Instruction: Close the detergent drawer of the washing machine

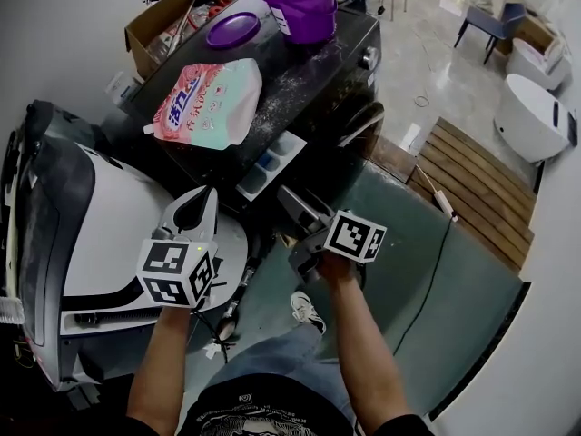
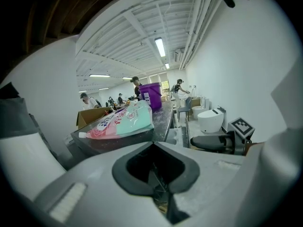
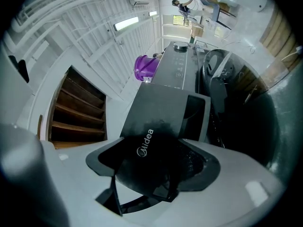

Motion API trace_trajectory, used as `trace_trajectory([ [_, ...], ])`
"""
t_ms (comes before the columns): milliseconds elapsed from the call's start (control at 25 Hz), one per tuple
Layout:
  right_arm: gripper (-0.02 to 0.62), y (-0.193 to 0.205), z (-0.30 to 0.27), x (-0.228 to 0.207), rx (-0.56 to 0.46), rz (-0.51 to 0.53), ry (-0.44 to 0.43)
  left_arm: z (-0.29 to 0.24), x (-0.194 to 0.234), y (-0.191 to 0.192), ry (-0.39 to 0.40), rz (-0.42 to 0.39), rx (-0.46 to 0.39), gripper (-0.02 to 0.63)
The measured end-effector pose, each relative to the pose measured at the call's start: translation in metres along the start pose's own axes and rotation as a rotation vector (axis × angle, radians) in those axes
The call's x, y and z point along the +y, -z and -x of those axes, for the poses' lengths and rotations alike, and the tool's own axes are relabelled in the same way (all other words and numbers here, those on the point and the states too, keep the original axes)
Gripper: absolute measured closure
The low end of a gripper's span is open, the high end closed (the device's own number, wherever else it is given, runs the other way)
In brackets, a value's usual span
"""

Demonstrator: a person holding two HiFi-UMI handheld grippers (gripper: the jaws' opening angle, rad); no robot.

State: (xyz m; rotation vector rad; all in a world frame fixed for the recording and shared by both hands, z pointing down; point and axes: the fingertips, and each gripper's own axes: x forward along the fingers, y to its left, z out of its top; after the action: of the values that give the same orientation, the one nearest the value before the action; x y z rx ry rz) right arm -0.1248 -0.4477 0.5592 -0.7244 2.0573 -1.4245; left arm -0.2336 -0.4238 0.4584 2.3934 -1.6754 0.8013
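Drawer [image 1: 270, 164] stands pulled out of the black washer [image 1: 318, 80], jutting from the top corner of its front toward 6 o'clock in my head view, with its white and blue compartments open to the camera. My right gripper [image 1: 292, 203] sits just at 5 o'clock of the drawer, its nose up against the drawer's outer end. In the right gripper view the jaws are spread, and the drawer's dark front panel [image 3: 156, 122], with its Midea logo, fills the gap between them. I cannot tell whether the pads actually touch it. My left gripper [image 1: 207, 196] hangs at 8 o'clock of the drawer, apart from it, over the edge of a white appliance [image 1: 109, 234]. In its own view the jaws are pressed together at the tip with nothing between them. On the washer's top a pink and green pouch [image 1: 207, 103] lies flat at 11 o'clock of the drawer. Farther back, toward 12 o'clock, a purple bucket [image 1: 302, 3] stands upright, with a purple lid [image 1: 233, 29] lying just at its 8 o'clock. A cardboard box [image 1: 159, 21] sits off the washer's far left corner. At 6 o'clock of the right gripper I see one shoe [image 1: 307, 309] on the green mat [image 1: 427, 271].
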Motion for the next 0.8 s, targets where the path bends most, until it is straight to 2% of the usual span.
trace_trajectory([
  [800, 0.259, 0.007, -0.046, -0.002, 0.071, 0.025, 0.046, -0.008, 0.032, 0.004, 0.003, 0.045, -0.022, 0.606],
])
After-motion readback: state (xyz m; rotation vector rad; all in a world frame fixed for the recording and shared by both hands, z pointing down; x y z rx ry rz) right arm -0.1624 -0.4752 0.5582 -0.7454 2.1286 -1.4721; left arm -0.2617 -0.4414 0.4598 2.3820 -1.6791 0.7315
